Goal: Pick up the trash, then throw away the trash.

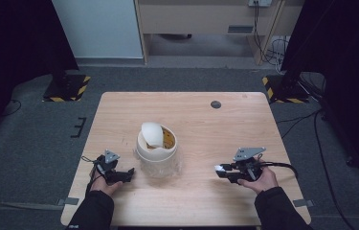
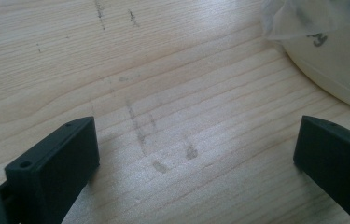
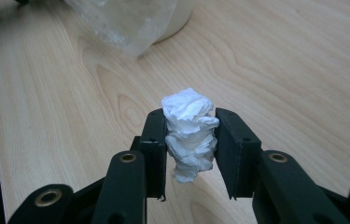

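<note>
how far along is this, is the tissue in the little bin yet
Not yet. Done: the right gripper has closed on the crumpled white tissue. In hand: it holds the wad above the table, right of the small white bin, whose swing lid is tipped. Left: likely carrying the tissue over and dropping it in. The left gripper stands open beside the bin, holding nothing.

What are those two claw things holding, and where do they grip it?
The right gripper squeezes a crumpled white paper wad by its sides. The left gripper is open, holding nothing.
</note>
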